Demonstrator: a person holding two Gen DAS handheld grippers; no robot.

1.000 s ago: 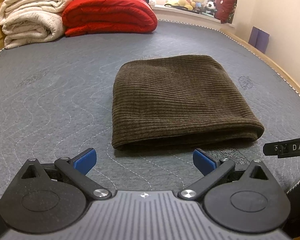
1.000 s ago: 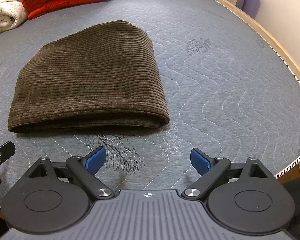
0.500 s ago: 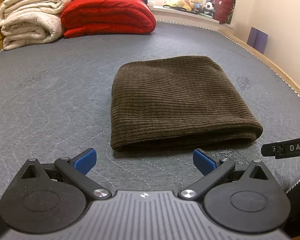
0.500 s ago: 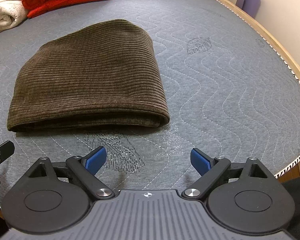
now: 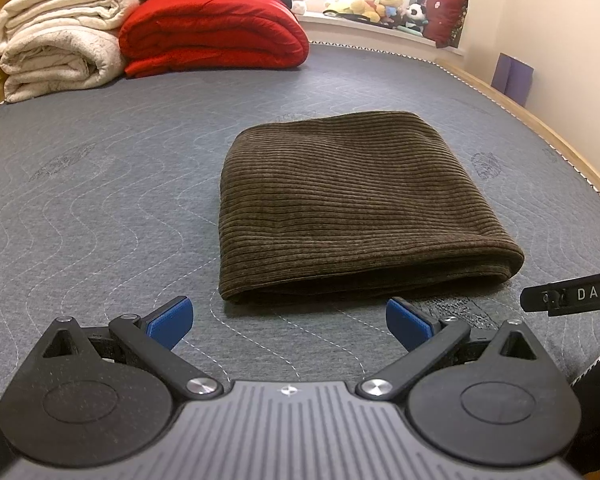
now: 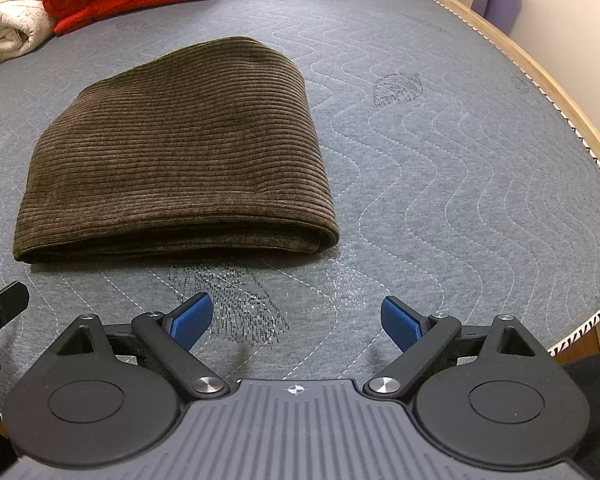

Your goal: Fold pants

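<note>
— Where are the pants?

— The brown corduroy pants point(image 5: 352, 208) lie folded into a compact bundle on the grey quilted mattress point(image 5: 100, 200), just ahead of both my grippers and touching neither. The near edge shows stacked layers, but I can't count them; the shadow under the fold hides that.

— And your grippers?

— My left gripper point(image 5: 288, 322) has its blue pads spread wide, with nothing between them. My right gripper point(image 6: 296, 322) is spread the same way and just as bare.

— Anything cut off?

— At the far end, a red quilt point(image 5: 216, 32) and cream blankets point(image 5: 56, 48) are stacked; the pile's top runs out of view. The stuffed toys point(image 5: 380, 4) on the sill are too washed out by window glare to make out properly.
</note>
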